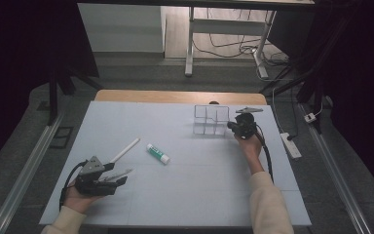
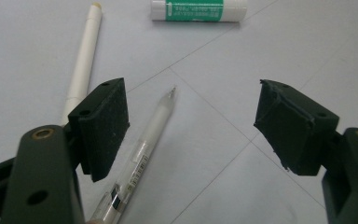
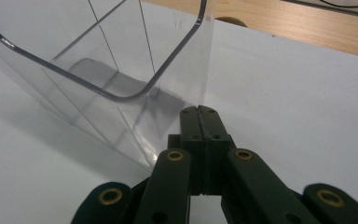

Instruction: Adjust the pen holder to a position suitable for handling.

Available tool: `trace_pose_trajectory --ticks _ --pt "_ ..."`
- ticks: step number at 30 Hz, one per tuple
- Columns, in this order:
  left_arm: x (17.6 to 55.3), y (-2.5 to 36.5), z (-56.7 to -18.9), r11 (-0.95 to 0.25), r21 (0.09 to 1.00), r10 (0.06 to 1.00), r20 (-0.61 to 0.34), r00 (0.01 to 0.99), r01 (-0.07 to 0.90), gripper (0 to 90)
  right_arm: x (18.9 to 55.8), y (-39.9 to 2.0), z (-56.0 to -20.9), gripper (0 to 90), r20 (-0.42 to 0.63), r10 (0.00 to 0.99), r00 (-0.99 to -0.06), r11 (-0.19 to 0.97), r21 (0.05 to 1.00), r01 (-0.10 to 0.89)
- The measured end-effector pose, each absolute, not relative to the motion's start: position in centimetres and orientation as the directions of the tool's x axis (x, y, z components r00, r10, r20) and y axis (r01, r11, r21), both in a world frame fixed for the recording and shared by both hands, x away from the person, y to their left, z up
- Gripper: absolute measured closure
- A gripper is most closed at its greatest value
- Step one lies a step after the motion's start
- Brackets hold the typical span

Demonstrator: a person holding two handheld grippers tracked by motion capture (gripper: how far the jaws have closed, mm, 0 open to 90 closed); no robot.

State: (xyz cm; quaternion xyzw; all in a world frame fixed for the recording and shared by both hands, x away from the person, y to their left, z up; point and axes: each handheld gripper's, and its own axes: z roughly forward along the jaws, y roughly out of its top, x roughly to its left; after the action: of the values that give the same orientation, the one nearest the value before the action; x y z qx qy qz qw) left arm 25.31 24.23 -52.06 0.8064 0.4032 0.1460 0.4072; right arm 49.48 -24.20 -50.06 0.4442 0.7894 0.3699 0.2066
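My left gripper (image 1: 119, 174) rests low at the table's front left with its jaws wide open (image 2: 191, 95). A clear pen (image 2: 142, 151) lies on the table between them, close to the left pad, which is not pressing on it. A white marker (image 1: 125, 149) lies just beyond it, and a green-and-white glue stick (image 1: 158, 153) lies farther right. My right gripper (image 1: 231, 126) is shut with nothing between its jaws. Its tips (image 3: 199, 109) sit at the lower corner of a clear compartment box (image 3: 121, 88) that stands at the back right (image 1: 210, 120).
The pale table mat (image 1: 195, 185) has free room in its middle and front. A wooden table edge (image 1: 175, 96) runs behind the box. A power strip (image 1: 291, 145) and cables lie on the floor to the right.
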Motion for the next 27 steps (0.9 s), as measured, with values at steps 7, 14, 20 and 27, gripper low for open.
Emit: trace_pose_trajectory --ticks 7,14,20,27 --pt "25.4 24.3 -52.1 -0.345 0.77 0.769 -0.096 0.631 0.537 25.6 49.7 -23.2 -50.1 88.8 -0.01 0.849 -0.529 0.348 0.764 0.543" --pt "25.4 24.3 -52.2 -0.35 0.766 0.77 -0.094 0.632 0.54 25.5 49.9 -21.9 -50.0 88.8 -0.031 0.84 -0.542 0.375 0.755 0.538" --pt "25.3 24.4 -52.2 -0.351 0.766 0.77 -0.091 0.632 0.539 25.5 50.0 -20.5 -50.1 88.9 -0.037 0.833 -0.552 0.385 0.756 0.529" --pt "25.3 24.4 -52.2 -0.355 0.764 0.769 -0.09 0.633 0.539 25.5 50.2 -19.3 -50.1 88.8 -0.043 0.825 -0.564 0.398 0.753 0.524"
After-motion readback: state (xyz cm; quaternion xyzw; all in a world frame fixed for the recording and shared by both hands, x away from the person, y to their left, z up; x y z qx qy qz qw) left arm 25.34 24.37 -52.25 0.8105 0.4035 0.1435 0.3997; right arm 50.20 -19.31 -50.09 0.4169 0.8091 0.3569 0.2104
